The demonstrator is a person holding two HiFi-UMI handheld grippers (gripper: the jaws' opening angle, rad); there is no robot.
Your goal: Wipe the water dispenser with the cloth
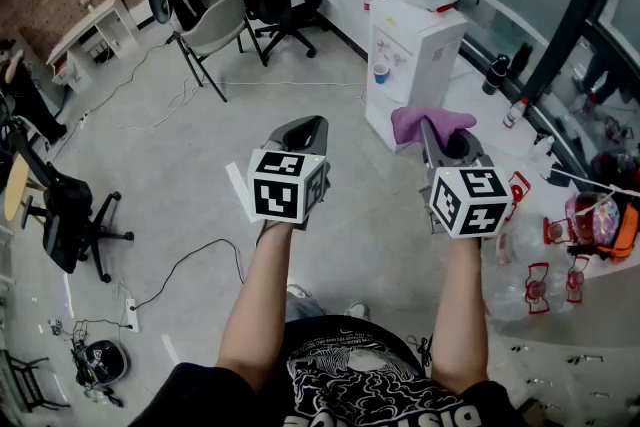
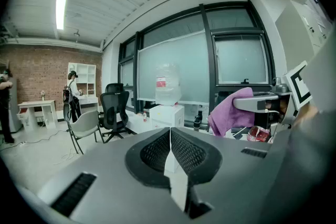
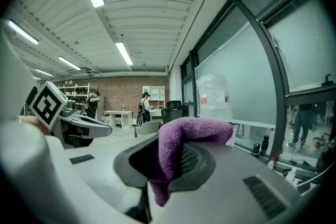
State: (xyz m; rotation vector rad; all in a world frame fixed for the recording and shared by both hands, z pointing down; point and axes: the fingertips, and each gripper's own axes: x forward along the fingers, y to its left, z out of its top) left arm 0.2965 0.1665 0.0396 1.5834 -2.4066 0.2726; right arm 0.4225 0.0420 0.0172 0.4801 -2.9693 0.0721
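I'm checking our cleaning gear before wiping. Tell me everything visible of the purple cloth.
The purple cloth looks like soft, nubby microfibre, bunched rather than spread. The right gripper is shut on it: one fold humps over the jaw tips, a tail hangs between them. It is held in air, seemingly short of the white water dispenser; only the jaws touch it.

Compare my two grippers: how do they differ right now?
The left gripper has its fingers shut on nothing; the right gripper has its fingers shut on the purple cloth. The right gripper is nearer the water dispenser; the left gripper is farther from it. Neither touches the dispenser.
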